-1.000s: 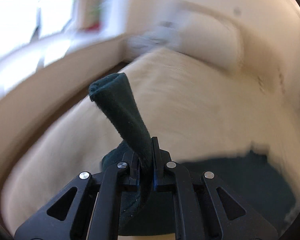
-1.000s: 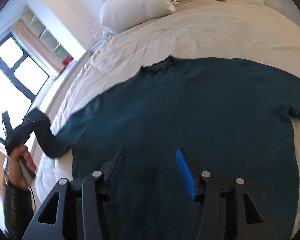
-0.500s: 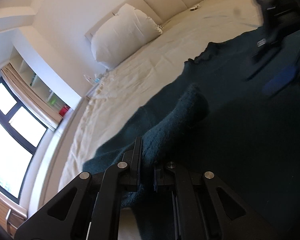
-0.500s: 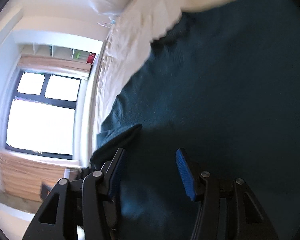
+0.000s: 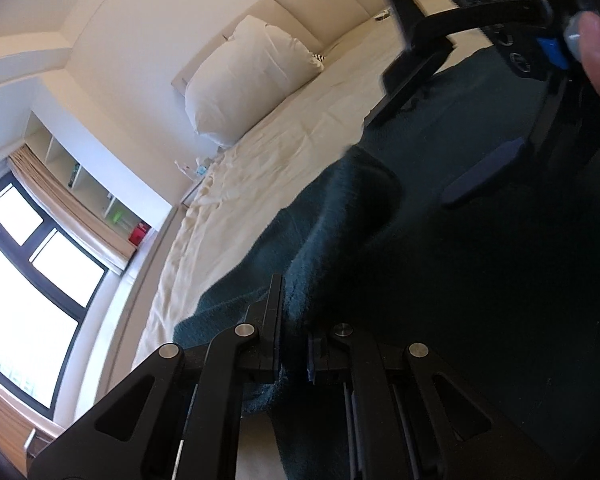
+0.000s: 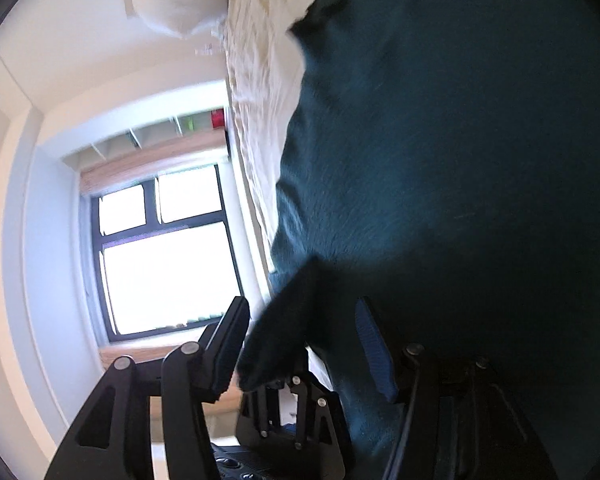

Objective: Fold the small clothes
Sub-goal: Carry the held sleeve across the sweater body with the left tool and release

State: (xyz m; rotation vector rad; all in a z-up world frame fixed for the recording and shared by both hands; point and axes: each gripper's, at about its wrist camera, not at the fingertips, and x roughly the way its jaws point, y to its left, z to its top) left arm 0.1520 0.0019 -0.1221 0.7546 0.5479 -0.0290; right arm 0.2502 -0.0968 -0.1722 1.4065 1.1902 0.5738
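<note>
A dark teal sweater point(image 5: 480, 264) lies spread on a cream bed point(image 5: 260, 168); it also fills the right wrist view point(image 6: 440, 140). My left gripper point(image 5: 294, 332) is shut on the sweater's left sleeve point(image 5: 340, 216), which is carried over the sweater's body. My right gripper point(image 6: 300, 344) is open just above the sweater, with the sleeve end point(image 6: 276, 344) between its fingers, and the left gripper point(image 6: 288, 404) right below. It also shows in the left wrist view point(image 5: 440, 120), upper right, held by a hand.
A white pillow point(image 5: 248, 80) leans on the padded headboard point(image 5: 320, 8). A bright window point(image 6: 164, 256) and wall shelves point(image 5: 80, 184) stand beside the bed. A small red thing point(image 5: 139, 234) sits on the ledge.
My left gripper has carried the sleeve from the bed's edge in over the sweater's body. My right gripper has dropped low and turned toward the left gripper and the sleeve end.
</note>
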